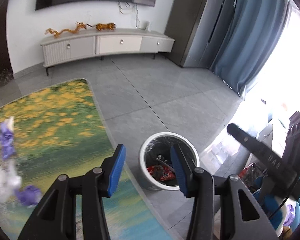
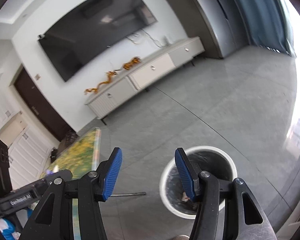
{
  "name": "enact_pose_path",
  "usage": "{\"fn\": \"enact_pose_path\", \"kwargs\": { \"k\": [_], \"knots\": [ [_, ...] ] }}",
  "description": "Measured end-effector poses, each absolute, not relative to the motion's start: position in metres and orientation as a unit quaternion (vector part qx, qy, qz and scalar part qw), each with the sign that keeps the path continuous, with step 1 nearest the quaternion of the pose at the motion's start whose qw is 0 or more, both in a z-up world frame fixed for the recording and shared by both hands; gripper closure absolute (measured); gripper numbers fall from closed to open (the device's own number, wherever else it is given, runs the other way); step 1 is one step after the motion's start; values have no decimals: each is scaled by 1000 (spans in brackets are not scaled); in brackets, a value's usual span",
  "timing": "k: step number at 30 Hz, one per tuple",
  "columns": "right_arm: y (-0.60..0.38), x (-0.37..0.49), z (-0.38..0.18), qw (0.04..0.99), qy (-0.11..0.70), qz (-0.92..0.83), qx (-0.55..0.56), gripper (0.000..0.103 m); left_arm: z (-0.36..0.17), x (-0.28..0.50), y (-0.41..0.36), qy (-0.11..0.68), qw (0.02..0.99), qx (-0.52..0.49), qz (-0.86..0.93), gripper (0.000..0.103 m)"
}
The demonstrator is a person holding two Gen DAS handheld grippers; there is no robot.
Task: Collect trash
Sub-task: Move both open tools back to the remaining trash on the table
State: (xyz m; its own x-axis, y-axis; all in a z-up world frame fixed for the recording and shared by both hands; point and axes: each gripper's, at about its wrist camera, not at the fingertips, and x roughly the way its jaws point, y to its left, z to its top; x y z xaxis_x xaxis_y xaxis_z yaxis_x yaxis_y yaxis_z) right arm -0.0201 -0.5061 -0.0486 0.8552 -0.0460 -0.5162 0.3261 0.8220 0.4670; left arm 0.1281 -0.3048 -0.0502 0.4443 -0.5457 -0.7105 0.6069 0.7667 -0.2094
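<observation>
A white round trash bin (image 1: pixel 150 177) with a dark liner stands on the grey floor beside the rug; red and dark wrappers (image 1: pixel 162 173) lie inside it. My left gripper (image 1: pixel 148 169) is open and empty, above the bin's left rim. The bin also shows in the right wrist view (image 2: pixel 233 163), with a small scrap (image 2: pixel 185 196) inside. My right gripper (image 2: pixel 149 173) is open and empty, just left of the bin. Purple and white crumpled trash (image 1: pixel 7 143) lies on the rug at far left, with more of it (image 1: pixel 27 195) lower down. The right gripper's body (image 1: pixel 270 158) shows at the right.
A green and yellow flowered rug (image 1: pixel 56 124) covers the floor at left. A white TV cabinet (image 1: pixel 108 45) with orange dragon figures stands under a wall TV. Blue curtains (image 1: pixel 250 40) hang at right. Bags and clutter (image 1: pixel 252 172) sit at the right edge.
</observation>
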Motion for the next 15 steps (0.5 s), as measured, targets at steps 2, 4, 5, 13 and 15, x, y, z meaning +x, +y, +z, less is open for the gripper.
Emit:
{"fn": "enact_pose_path", "kwargs": {
  "k": [2,4,5,13,15],
  "knots": [
    [-490,-20,-35,928,242,-88,269,50,-43,123,-283,393,856,32,-335,58],
    [-474,-19,-23,933,237,-75,258,50,-34,119,-255,382,864,25,-327,58],
    [-464,-18,-17,936,236,-68,251,50,-32,118,-246,380,866,21,-324,58],
    [-397,-2,11,948,245,-18,202,50,-32,112,-146,373,885,-13,-280,58],
    [-382,2,14,949,250,-8,191,50,-36,111,-121,374,888,-25,-267,58]
  ]
}}
